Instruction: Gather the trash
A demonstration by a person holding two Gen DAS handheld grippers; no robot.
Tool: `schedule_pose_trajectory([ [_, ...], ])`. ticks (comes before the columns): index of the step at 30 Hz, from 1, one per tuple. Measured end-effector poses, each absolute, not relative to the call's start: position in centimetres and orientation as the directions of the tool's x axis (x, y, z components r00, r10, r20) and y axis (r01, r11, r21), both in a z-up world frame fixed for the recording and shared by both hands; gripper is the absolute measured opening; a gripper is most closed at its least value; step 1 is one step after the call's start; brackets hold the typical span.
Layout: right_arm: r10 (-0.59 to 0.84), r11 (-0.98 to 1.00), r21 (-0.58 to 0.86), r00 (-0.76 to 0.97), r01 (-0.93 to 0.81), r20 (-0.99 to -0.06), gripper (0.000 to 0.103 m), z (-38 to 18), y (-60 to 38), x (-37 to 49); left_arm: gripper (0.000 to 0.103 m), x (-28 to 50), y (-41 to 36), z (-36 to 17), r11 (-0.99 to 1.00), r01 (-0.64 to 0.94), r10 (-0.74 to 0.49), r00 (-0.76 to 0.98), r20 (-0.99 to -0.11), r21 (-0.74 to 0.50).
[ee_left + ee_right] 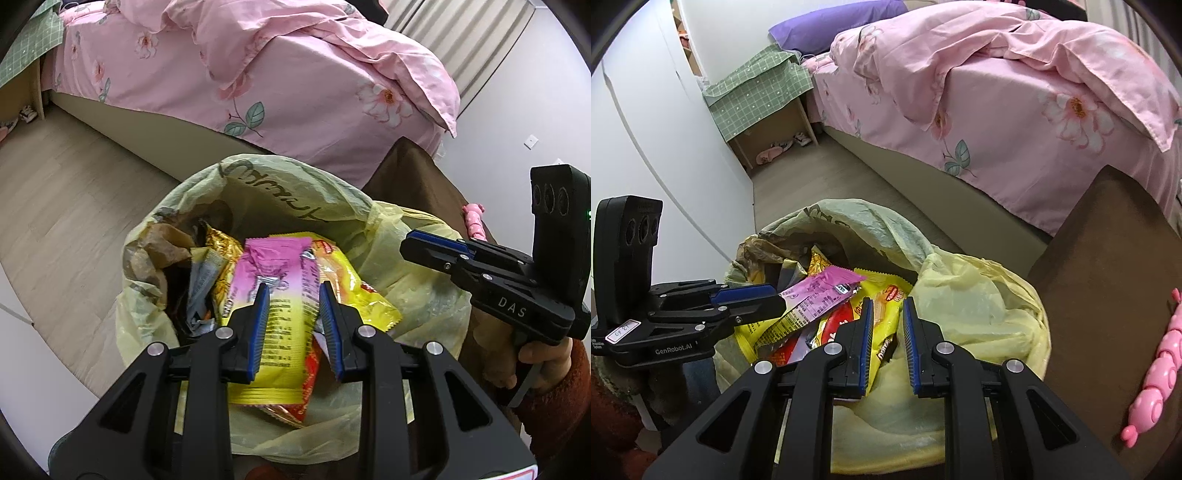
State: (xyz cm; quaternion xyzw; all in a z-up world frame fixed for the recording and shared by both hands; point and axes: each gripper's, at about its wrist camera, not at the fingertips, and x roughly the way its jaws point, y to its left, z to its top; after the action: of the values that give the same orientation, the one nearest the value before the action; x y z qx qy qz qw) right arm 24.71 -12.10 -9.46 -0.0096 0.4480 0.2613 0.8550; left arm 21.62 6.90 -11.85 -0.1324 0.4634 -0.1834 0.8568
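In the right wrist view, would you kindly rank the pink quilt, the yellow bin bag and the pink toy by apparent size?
Largest to smallest:
1. pink quilt
2. yellow bin bag
3. pink toy, clearly smallest despite lying near the camera.

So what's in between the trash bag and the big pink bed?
Just bare wooden floor lies between the yellow trash bag and the pink bed; the right wrist view shows it best.
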Motion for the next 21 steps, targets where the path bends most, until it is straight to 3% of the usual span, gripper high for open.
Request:
schedule_pose_trajectory([
  [1,0.438,0.864,0.218,0.465,-0.453,-0.769,0.017,-9.3,-12.4,24.6,0.027,21.6,6.9,-11.7,0.896,0.191,-0.440,0.504,-0.743,-0.401],
  [5,0.440,0.869,0.227,0.477,-0.439,-0.761,0.017,-8.4,-13.2,23.9,0.044,21.4,7.4,-10.7,0.887,0.168,-0.450,0.521,-0.725,-0.430],
  [11,0.436,0.883,0.230,0.537,-0.409,-0.722,0.018,-5.7,-15.9,20.8,0.052,19.7,7.9,-7.4,0.912,0.133,-0.388,0.584,-0.713,-0.387],
  [13,0.437,0.885,0.228,0.558,-0.405,-0.705,0.024,-4.5,-17.0,19.0,0.058,18.1,7.4,-5.9,0.926,0.137,-0.358,0.616,-0.702,-0.353],
  [15,0.440,0.885,0.223,0.579,-0.408,-0.687,0.035,-3.5,-18.0,17.0,0.070,16.3,6.6,-4.6,0.937,0.149,-0.335,0.641,-0.691,-0.316],
  [19,0.410,0.900,0.172,0.639,-0.402,-0.651,0.038,-1.2,-20.0,12.3,0.083,12.3,4.2,-2.8,0.943,0.187,-0.328,0.658,-0.678,-0.275],
  [21,0.395,0.909,0.165,0.661,-0.384,-0.638,0.045,-0.5,-20.9,10.1,0.085,10.5,2.8,-2.4,0.945,0.204,-0.327,0.657,-0.679,-0.257],
])
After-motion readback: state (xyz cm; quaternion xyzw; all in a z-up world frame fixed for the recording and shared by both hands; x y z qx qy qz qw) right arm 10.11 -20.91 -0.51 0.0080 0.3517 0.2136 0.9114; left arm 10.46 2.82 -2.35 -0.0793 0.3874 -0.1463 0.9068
